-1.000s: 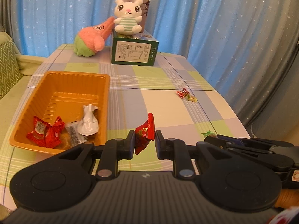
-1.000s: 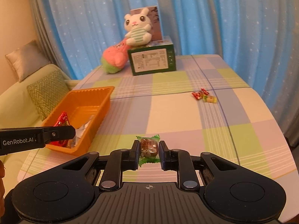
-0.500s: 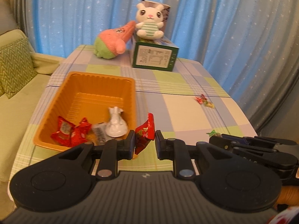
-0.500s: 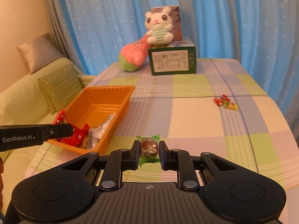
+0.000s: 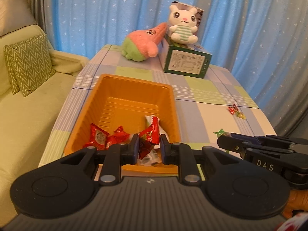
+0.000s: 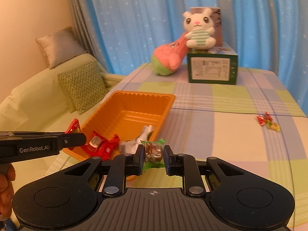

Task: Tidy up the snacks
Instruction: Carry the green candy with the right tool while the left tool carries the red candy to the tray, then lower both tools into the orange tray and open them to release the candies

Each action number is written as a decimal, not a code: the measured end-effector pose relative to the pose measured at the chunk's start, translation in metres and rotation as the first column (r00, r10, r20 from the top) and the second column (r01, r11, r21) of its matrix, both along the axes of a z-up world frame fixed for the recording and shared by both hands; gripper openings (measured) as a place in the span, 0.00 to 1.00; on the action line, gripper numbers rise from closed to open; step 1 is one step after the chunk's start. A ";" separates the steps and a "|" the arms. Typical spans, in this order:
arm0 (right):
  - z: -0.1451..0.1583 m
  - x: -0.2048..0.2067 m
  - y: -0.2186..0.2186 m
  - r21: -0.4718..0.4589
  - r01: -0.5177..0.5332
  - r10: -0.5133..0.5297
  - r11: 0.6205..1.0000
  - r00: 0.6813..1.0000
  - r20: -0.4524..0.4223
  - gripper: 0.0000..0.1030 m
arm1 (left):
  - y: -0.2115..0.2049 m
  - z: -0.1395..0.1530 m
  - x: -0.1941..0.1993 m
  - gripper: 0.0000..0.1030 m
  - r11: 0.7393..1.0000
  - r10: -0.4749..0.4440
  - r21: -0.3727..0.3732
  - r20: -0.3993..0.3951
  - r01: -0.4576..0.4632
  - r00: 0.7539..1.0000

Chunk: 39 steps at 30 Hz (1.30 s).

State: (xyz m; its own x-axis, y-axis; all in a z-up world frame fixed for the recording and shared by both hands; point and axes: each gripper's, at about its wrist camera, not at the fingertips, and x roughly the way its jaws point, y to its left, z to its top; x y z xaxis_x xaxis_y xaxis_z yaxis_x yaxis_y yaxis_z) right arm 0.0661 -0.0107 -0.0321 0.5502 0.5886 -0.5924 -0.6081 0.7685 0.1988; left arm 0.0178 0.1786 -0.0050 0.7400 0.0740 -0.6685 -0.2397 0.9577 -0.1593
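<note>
Left wrist: ribbed orange tray (image 5: 107, 104), crinkly red packet (image 5: 149, 137)

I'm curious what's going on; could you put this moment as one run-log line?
left gripper: shut on red snack, over orange tray | right gripper: shut on green-wrapped snack | loose candies: on table

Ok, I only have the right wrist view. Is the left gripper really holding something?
Observer: Yes. The left gripper is shut on a red packet.
Operator: Is it over the tray?
Observer: It is over the near end of the orange tray, beside the red packets lying inside.
Operator: And my green candy?
Observer: In the left view, the green candy in the right gripper is right of the tray, outside its rim.
</note>
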 end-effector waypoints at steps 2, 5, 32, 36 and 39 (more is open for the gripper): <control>-0.002 0.005 0.008 0.001 -0.012 0.012 1.000 1.000 -0.007 0.21 | 0.006 -0.002 0.003 0.19 1.000 0.007 0.002 -0.007 -0.007 1.000; -0.006 0.013 0.020 -0.001 -0.025 0.025 1.000 1.000 -0.016 0.21 | 0.016 -0.006 0.008 0.19 1.000 0.016 0.003 -0.018 -0.016 1.000; -0.038 0.086 0.082 -0.015 -0.064 0.062 0.998 0.995 -0.079 0.21 | 0.074 -0.044 0.077 0.19 0.999 0.001 0.034 -0.095 0.002 0.995; -0.042 0.092 0.087 -0.010 -0.063 0.062 0.998 0.994 -0.087 0.21 | 0.079 -0.051 0.087 0.20 0.999 -0.008 0.030 -0.104 0.012 0.994; -0.043 0.095 0.089 -0.005 -0.064 0.063 0.998 0.994 -0.093 0.21 | 0.081 -0.054 0.090 0.23 0.999 -0.008 0.032 -0.108 0.012 0.994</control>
